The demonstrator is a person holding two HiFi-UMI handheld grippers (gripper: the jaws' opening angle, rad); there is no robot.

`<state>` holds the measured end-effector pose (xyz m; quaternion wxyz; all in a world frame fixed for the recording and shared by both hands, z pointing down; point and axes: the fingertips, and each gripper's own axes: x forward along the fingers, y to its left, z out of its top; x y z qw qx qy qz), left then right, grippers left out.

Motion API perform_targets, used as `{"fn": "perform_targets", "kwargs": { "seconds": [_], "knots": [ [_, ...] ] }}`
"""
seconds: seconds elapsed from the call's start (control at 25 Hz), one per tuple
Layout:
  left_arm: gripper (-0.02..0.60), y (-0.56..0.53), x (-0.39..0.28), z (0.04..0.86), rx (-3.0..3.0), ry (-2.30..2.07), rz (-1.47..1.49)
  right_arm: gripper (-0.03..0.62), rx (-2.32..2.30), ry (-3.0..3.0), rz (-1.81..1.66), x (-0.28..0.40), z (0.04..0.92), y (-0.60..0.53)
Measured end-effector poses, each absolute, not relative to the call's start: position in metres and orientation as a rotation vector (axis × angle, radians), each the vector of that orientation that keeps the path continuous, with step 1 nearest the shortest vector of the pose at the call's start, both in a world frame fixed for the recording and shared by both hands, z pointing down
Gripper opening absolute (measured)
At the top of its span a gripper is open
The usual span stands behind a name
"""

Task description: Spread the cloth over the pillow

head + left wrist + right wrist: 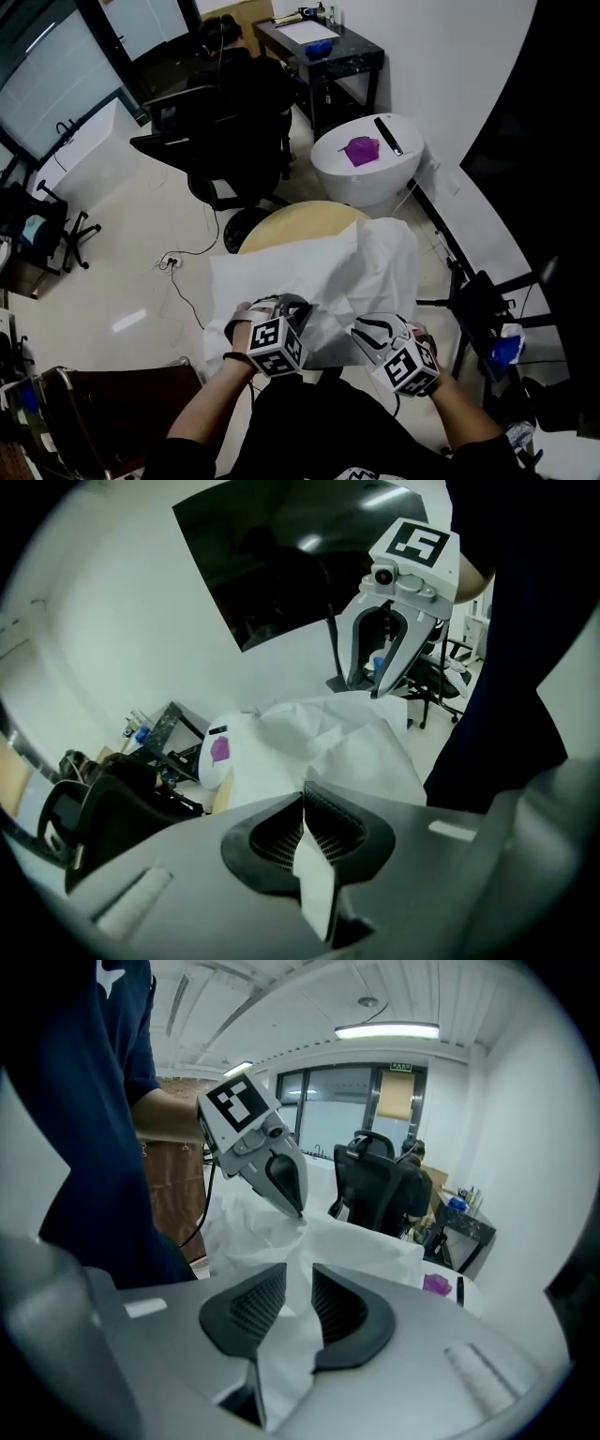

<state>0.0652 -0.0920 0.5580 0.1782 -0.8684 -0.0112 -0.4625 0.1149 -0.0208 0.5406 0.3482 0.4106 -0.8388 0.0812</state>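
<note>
A white cloth (323, 272) lies rumpled over a tan pillow (291, 223), whose far part shows bare. My left gripper (296, 307) is at the cloth's near edge, left of centre. In the left gripper view its jaws (304, 801) are shut on a fold of the cloth (317, 878). My right gripper (368, 330) is at the near edge to the right. In the right gripper view a bunched part of the cloth (292, 1335) is pinched between its pads (300, 1277). Each gripper sees the other across the cloth: the right one (382, 682), the left one (292, 1206).
Behind the pillow stands a white round table (375, 178) with a purple thing (360, 150) on it. Further back are a black office chair (225, 122) and a dark desk (323, 49). A black stand (478, 300) is at the right, a brown chair (103, 403) at the lower left.
</note>
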Motion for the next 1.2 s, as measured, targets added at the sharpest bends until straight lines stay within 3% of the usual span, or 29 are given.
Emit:
{"fn": "perform_targets", "kwargs": {
  "seconds": [0.76,1.2],
  "knots": [
    [0.0,-0.112,0.03,0.512,-2.586,-0.087,-1.097,0.098,1.111,-2.158,0.208,0.087,0.524,-0.066],
    [0.0,-0.174,-0.005,0.507,-2.563,0.083,-1.118,0.098,1.12,-2.145,0.225,0.079,0.53,-0.083]
  ]
}}
